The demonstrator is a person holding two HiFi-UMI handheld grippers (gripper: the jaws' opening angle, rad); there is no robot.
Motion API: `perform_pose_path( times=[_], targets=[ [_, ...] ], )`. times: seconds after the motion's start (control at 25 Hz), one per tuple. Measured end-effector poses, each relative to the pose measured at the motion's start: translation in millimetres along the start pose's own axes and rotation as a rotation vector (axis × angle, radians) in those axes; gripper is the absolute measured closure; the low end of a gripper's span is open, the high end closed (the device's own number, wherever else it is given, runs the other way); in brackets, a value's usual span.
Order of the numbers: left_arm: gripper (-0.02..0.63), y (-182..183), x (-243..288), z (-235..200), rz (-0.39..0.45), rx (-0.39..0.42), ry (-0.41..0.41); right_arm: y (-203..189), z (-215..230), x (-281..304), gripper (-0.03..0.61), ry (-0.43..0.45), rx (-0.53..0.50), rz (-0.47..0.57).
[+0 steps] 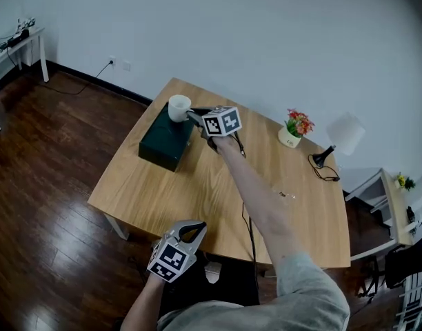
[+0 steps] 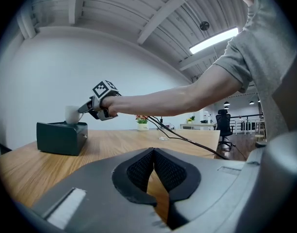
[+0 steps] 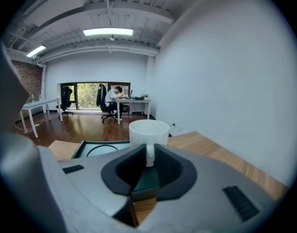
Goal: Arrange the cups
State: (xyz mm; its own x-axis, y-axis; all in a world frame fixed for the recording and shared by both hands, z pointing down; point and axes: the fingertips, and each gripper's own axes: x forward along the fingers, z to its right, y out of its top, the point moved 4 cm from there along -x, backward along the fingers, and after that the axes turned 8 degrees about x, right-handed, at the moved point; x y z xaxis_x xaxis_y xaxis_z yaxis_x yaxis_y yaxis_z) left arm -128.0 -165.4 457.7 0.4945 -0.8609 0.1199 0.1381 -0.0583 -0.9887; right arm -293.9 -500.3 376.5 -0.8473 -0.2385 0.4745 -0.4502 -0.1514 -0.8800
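A white cup (image 1: 178,107) is at the far end of the dark green box (image 1: 164,142) on the wooden table (image 1: 163,192). My right gripper (image 1: 195,118) reaches across the table and is shut on the cup's handle. In the right gripper view the cup (image 3: 148,131) is upright just past the jaws, its handle pinched between the pads of that gripper (image 3: 148,153), over the box (image 3: 102,149). My left gripper (image 1: 194,227) hangs at the near table edge, shut and holding nothing (image 2: 153,153). From there the cup (image 2: 72,114) appears on top of the box (image 2: 61,137).
A potted flower (image 1: 294,128) and a white lamp (image 1: 343,135) stand at the table's far right. A black cable (image 1: 249,219) trails along the table under my right arm. A white side table (image 1: 376,185) stands beyond the right edge. A person sits at a distant desk (image 3: 112,98).
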Motion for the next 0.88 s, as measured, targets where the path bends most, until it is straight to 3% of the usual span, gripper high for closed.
perform_pose_path(
  times=[0.44,0.88],
  targets=[
    [0.603,-0.2,-1.0,0.6,0.006,0.007,-0.007,-5.3,-6.1,21.8,0.520,0.039,0.094,0.040],
    [0.603,-2.3,-0.7,1.8,-0.014,0.031,-0.001,-4.4,-1.0,-18.4,0.477,-0.073,0.051,0.102]
  ],
)
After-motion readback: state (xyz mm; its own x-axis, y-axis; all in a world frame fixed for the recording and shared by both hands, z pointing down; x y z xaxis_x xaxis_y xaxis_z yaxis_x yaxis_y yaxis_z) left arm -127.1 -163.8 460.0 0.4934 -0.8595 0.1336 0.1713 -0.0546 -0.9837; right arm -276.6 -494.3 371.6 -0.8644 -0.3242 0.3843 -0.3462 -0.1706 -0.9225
